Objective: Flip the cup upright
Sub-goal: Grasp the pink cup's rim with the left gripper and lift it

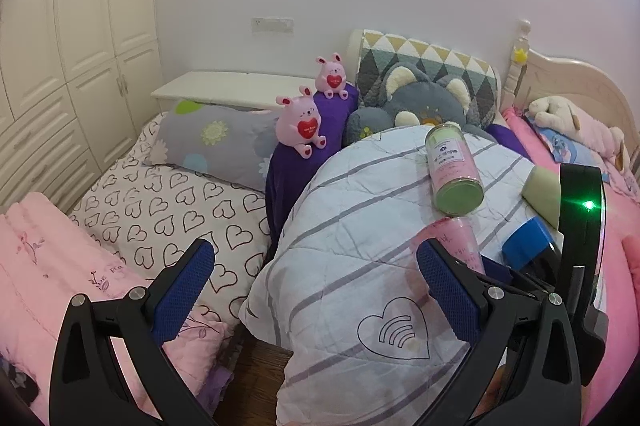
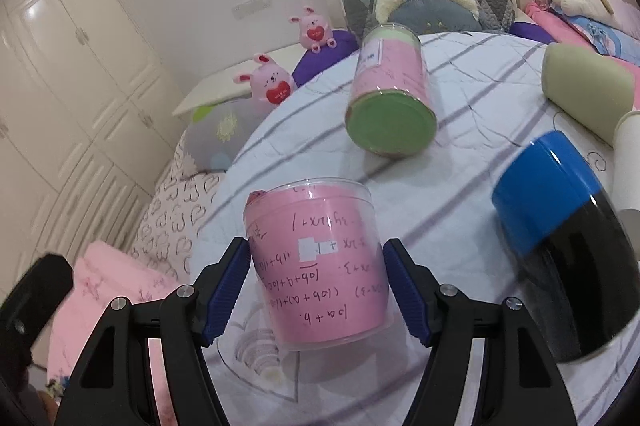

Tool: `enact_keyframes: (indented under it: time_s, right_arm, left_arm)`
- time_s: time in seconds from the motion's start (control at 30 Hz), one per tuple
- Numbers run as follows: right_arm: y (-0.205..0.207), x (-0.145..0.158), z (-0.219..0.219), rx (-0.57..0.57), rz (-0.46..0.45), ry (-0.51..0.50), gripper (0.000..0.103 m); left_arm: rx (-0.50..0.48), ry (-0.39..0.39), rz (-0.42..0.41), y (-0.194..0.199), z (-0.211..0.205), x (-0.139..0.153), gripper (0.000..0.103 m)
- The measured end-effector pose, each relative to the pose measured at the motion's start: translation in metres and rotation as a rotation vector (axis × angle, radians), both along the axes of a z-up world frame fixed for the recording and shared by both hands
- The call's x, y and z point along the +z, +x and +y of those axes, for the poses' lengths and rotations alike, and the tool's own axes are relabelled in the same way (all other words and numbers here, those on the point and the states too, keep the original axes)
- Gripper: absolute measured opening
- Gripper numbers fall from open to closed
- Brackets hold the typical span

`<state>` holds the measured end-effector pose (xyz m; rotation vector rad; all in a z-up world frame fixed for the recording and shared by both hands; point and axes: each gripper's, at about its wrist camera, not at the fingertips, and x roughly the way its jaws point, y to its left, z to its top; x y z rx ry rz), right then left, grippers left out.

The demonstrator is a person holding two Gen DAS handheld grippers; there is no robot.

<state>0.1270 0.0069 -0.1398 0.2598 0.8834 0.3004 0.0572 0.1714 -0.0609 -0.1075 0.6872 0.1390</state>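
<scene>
— Slippage is our first worry. Our right gripper [image 2: 318, 286] has its jaws set on either side of the pink cup [image 2: 320, 266], the left pad touching the wall and the right pad just beside it, so we judge the grip as closing on it but not yet firm.

— And the cup is clear plastic, smooth and tapered, lined with pink paper covered in handwriting. It lies between the jaws on the quilted striped duvet [image 2: 460, 98], closed end away from us as far as we can tell. A glossy cone like that could squirt out of the ribbed blue pads [image 2: 228, 278] if we squeeze off-centre.

— Thin walls may also buckle if we clench hard.

— The soft, lumpy duvet is the other risk: an upright cup could topple on it.

— Neighbours matter too. The green-capped canister [image 2: 386, 94] lies on its side just beyond, and the blue-lidded dark jar [image 2: 560, 234] leans near on the right. A wide swing could knock either rolling.

— Our left gripper [image 1: 316, 290]?

— Its jaws are spread wide and hold nothing, hovering over the duvet edge.
</scene>
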Motion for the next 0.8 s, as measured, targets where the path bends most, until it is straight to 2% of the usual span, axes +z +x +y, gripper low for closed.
enact_keyframes:
  time_s: [0.23,0.27,0.3,0.5,0.6,0.8]
  right_arm:
    - [0.002,-0.005,0.001,-0.026,0.001,-0.019,0.071]
    - [0.002,-0.005,0.001,-0.023,0.011,-0.023,0.079]
    - [0.002,-0.005,-0.001,-0.021,0.017,-0.017,0.083]
    - [-0.003,-0.003,-0.012,-0.001,0.030,-0.002,0.083]
    - [-0.010,0.002,-0.020,0.020,0.003,-0.018,0.083]
    - [-0.024,0.015,-0.033,0.088,-0.073,-0.112,0.083]
  left_arm:
    - [-0.002,0.013,0.020,0.006,-0.003,-0.006,0.103]
    - [-0.003,0.011,0.020,0.006,-0.004,-0.006,0.103]
    - [-0.004,0.007,0.022,0.006,-0.005,-0.006,0.103]
    - [-0.021,0.014,0.029,0.007,-0.019,-0.005,0.103]
    - [-0.040,-0.005,0.035,0.009,-0.029,-0.005,0.103]
    - [-0.077,-0.021,0.061,0.016,-0.058,-0.010,0.103]
